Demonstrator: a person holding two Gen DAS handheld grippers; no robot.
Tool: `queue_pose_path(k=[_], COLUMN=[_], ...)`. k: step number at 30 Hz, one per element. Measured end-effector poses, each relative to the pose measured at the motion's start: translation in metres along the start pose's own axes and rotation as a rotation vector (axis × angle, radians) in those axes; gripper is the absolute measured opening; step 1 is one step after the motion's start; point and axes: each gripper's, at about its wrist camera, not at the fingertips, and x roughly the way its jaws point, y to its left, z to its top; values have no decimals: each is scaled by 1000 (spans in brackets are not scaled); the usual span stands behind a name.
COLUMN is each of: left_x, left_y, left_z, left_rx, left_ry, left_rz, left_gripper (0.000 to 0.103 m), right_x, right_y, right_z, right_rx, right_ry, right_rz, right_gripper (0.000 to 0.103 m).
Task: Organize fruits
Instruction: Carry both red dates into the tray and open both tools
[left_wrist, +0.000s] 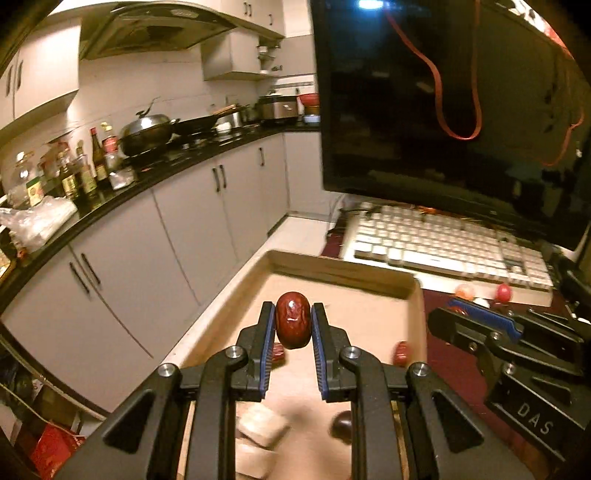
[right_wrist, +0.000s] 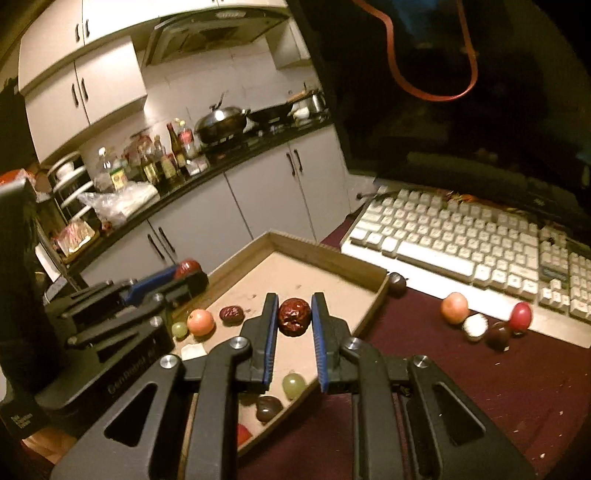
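The left gripper (left_wrist: 293, 325) is clamping a glossy red jujube (left_wrist: 293, 319) between its blue-lined fingers (left_wrist: 268, 343), holding it above the cardboard tray (left_wrist: 236, 280). In the right wrist view the same left gripper (right_wrist: 190, 273) is showing at the left with that jujube (right_wrist: 187, 267) at its tip, over the tray's left rim (right_wrist: 240, 254).

The right gripper (right_wrist: 294, 321) is hanging over the tray with its fingers (right_wrist: 320, 343) apart; a wrinkled dark red jujube (right_wrist: 294, 316) is lying on the tray floor between them, and whether the pads are touching it I cannot tell. From the left wrist view the right gripper (left_wrist: 476, 314) is showing side-on at the right edge.

Nearest in the tray, a dark chestnut-like fruit (right_wrist: 269, 408) and a green grape (right_wrist: 294, 384) are lying by the near rim. Further in, a second green grape (right_wrist: 179, 329), a small orange-pink apple-like fruit (right_wrist: 200, 322) and another wrinkled jujube (right_wrist: 231, 315) are sitting in a row, just beside one another.

Outside the tray, on the maroon tablecloth (right_wrist: 461, 398), a dark round fruit (right_wrist: 397, 283) is resting against the tray's far right corner. Well to the right, a cluster is lying beside the white keyboard (right_wrist: 461, 240): an orange-pink fruit (right_wrist: 454, 308), a white-fleshed peeled fruit (right_wrist: 474, 326), a dark brown one (right_wrist: 498, 335) and a red one (right_wrist: 520, 316).

Beyond, a dark monitor (right_wrist: 480, 129) is standing behind the keyboard, and a kitchen counter (right_wrist: 236, 155) with bottles and a wok (right_wrist: 221, 123) is running along the wall.
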Motion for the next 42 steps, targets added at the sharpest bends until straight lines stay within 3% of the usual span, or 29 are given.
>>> queue_pose_path(k=[11, 35, 38, 42], left_x=[33, 68, 70, 71], left_y=[27, 28, 28, 28], left_z=[-11, -23, -23, -24], left_rx=[-2, 59, 65, 67], left_ry=[54, 209, 229, 242], left_rz=[70, 77, 72, 70], left_gripper=[18, 19, 28, 51], right_x=[47, 101, 102, 101], right_y=[20, 16, 15, 14], right_z=[-7, -25, -27, -27], right_rx=[-1, 32, 26, 30], right_ry=[98, 268, 276, 278], right_rz=[-27, -55, -61, -56], right_gripper=[20, 20, 20, 20])
